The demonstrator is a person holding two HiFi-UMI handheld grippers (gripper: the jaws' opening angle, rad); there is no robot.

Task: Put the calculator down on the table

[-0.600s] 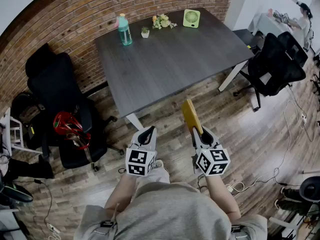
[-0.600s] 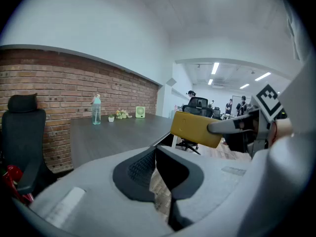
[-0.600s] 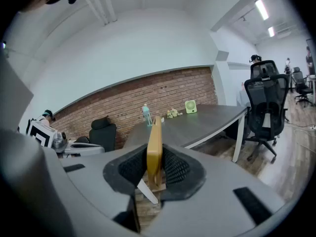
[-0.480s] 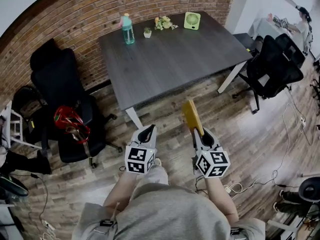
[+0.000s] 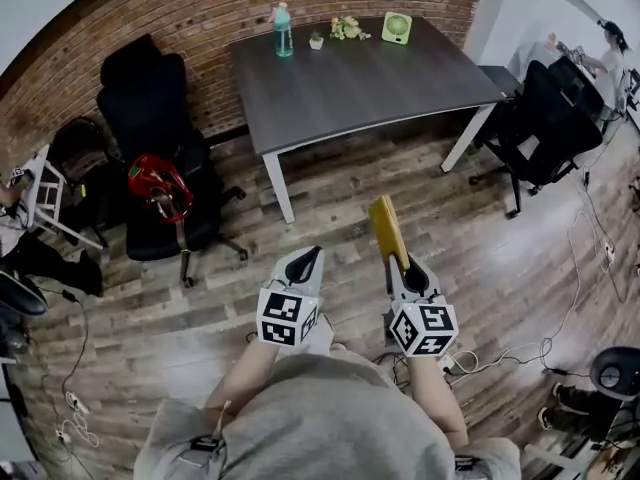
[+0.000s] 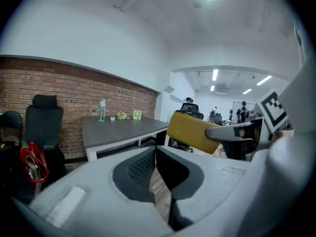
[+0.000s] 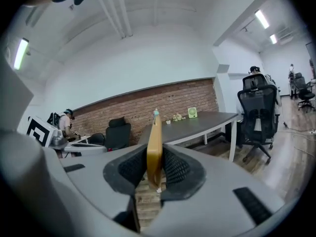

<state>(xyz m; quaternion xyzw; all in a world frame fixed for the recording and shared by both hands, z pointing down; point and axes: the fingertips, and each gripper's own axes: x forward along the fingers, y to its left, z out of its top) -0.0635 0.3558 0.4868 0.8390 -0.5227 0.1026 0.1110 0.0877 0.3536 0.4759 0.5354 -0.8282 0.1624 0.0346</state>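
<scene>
So, the right gripper (image 7: 155,171) has its jaws clamped on the calculator (image 7: 154,142), a flat yellow slab that stands edge-on between the two ribbed black pads. In the right gripper view it runs up the middle of the frame, with its far end poking out well past the jaw tips. The left gripper (image 6: 156,154) has its jaws pressed together at the tips with nothing between them. The yellow slab shows in that view too, at centre right.

In the head view both grippers sit in the lower middle of the frame, side by side but apart, each with its marker cube facing up. The calculator sticks out ahead of the right one and hangs over the wooden floor (image 5: 500,258), nowhere near down yet. The table (image 5: 400,78), a dark grey top on white legs, is well apart from it in the upper middle of the frame.

Along the table's far edge, by the brick wall (image 5: 150,13), there's a teal bottle (image 5: 283,30), a little potted plant (image 5: 316,41), some flowers (image 5: 350,28) and a small green fan (image 5: 397,28). At left is a black office chair (image 5: 150,103) with something red (image 5: 160,183) on it. Another black chair (image 5: 545,118) sits at right, and a person (image 5: 605,53) is in the upper right corner. Cables (image 5: 560,328) trail across the floor at lower right.
</scene>
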